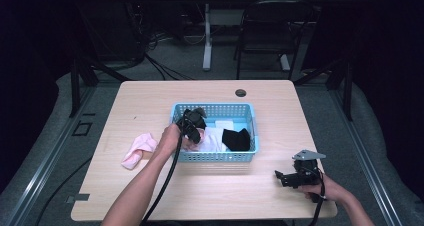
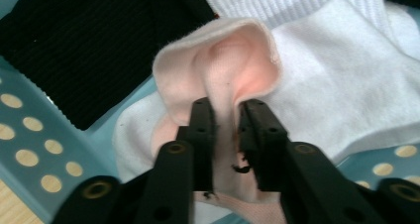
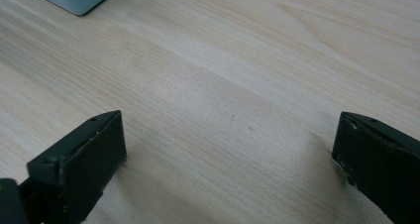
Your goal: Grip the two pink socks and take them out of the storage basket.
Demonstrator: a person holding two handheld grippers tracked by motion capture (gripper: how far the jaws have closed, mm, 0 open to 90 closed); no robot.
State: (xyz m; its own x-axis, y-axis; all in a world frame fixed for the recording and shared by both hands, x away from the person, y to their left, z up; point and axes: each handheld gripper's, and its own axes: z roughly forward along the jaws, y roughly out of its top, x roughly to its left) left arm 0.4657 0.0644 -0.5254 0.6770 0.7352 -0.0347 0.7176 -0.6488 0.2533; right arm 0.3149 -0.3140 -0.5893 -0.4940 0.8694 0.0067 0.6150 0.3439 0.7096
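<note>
Your left tongs (image 2: 225, 116) pinched a thin fold of the soft pink sock (image 2: 233, 60) inside the perforated blue plastic basket (image 1: 248, 117); it could slip. Right tongs (image 3: 228, 149), at five o'clock, gaped wide, empty.

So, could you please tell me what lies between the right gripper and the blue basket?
Only bare wooden table: in the high view, nothing sits between the right gripper and the blue basket, and the right gripper view shows plain wood ahead.

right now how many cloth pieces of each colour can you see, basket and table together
pink: 2, a pink sock held by the left gripper in the basket, a pink cloth on the table
white: 2
black: 1
total: 5
</note>
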